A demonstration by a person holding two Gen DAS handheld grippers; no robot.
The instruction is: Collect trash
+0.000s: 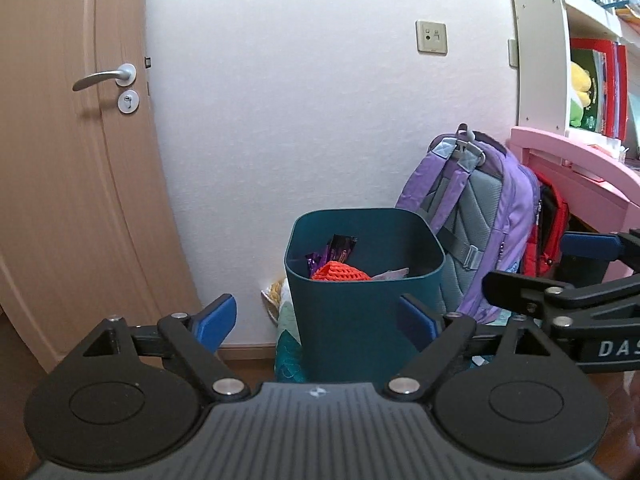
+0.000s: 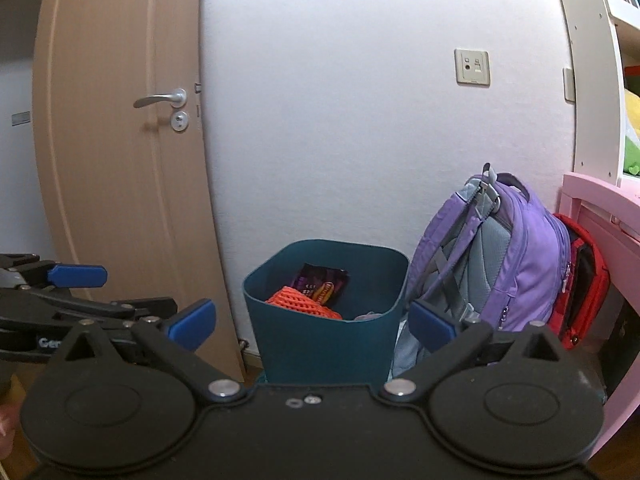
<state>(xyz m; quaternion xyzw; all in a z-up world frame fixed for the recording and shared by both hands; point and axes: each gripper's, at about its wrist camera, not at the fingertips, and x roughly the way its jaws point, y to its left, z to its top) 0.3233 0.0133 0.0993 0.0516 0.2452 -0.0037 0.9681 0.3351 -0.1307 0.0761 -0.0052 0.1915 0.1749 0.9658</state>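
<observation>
Both my left fingers and right fingers stand wide apart with nothing between them, the teal bin straight ahead against the wall, trash already inside. Neither hand looks clearly nearer. Only my left view shows a crumpled yellowish scrap beside the bin's left foot.

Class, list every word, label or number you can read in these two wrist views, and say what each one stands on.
"DAS": white letters, cut off by the picture edge, on the right gripper body.
"Ger" or "Gen": white letters, partly hidden, on the left gripper body.
Purple wrapper in the teal bin: print too blurred to read.
Books on the shelf: too small to read.
</observation>
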